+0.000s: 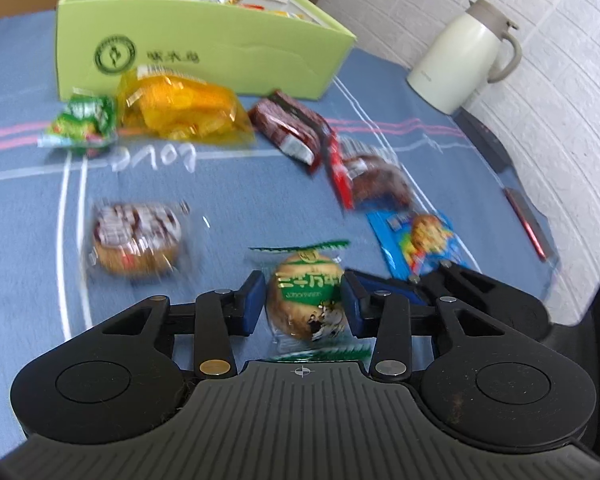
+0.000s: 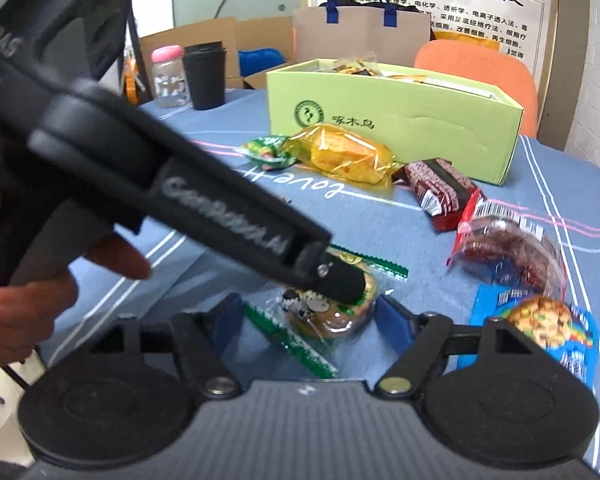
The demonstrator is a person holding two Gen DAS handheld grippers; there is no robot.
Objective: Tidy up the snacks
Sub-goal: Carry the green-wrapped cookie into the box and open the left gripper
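Observation:
My left gripper (image 1: pixel 304 300) is shut on a round cake in a green-edged wrapper (image 1: pixel 306 300), held low over the blue tablecloth. In the right wrist view the same cake (image 2: pixel 332 316) lies between my right gripper's open fingers (image 2: pixel 304 320), with the left gripper's finger (image 2: pixel 340 280) pressing on it. The green snack box (image 1: pixel 204 56) stands at the back, holding several snacks; it also shows in the right wrist view (image 2: pixel 400 120).
Loose snacks lie on the cloth: a green packet (image 1: pixel 82 122), a yellow bag (image 1: pixel 184 106), a dark red bar (image 1: pixel 288 128), a red-edged cake (image 1: pixel 372 180), a blue cookie pack (image 1: pixel 424 240), a brown cake (image 1: pixel 136 240). A white jug (image 1: pixel 460 56) stands back right. Black cup (image 2: pixel 204 76) and bottle (image 2: pixel 168 76) back left.

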